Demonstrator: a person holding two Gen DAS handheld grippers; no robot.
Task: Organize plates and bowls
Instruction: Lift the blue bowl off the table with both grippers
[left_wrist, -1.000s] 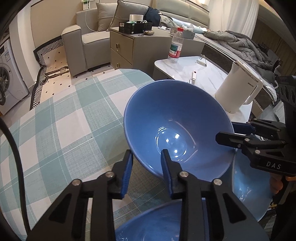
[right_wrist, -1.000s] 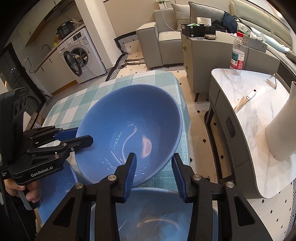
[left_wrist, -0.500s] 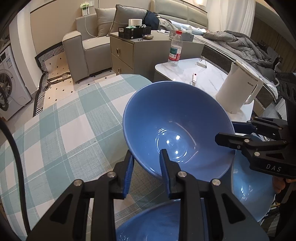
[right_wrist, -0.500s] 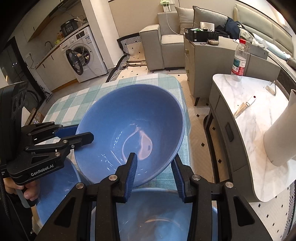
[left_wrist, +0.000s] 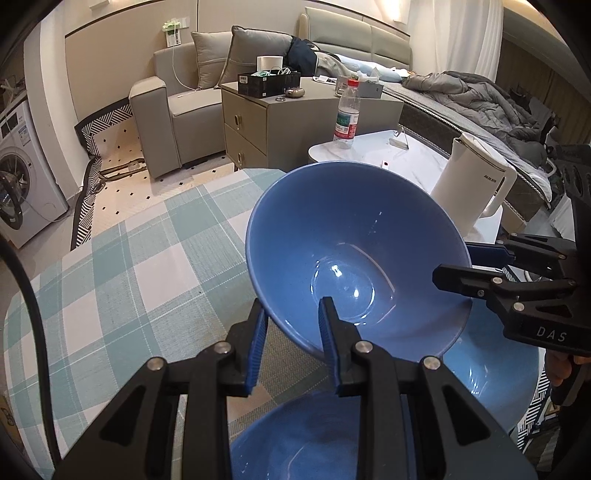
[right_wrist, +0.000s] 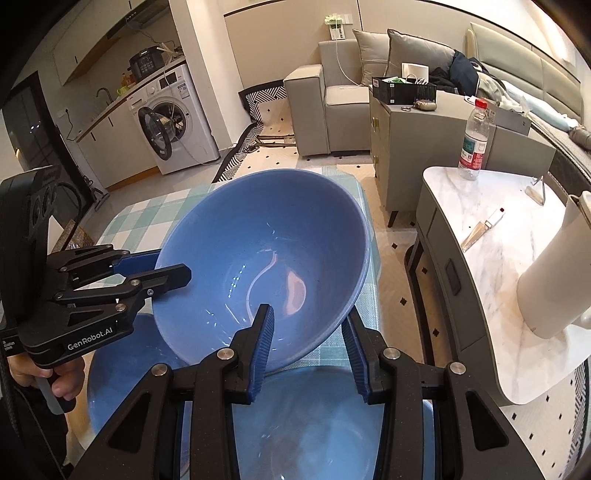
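Blue bowl (left_wrist: 354, 254), tilted, held above the checked tabletop (left_wrist: 122, 280): left gripper (left_wrist: 291, 332) clamps its rim at 6 o'clock, right gripper (right_wrist: 306, 343) clamps the opposite rim. Two more blue dishes (right_wrist: 317, 417) lie beneath. White kettle (left_wrist: 469, 184) at 2 o'clock.
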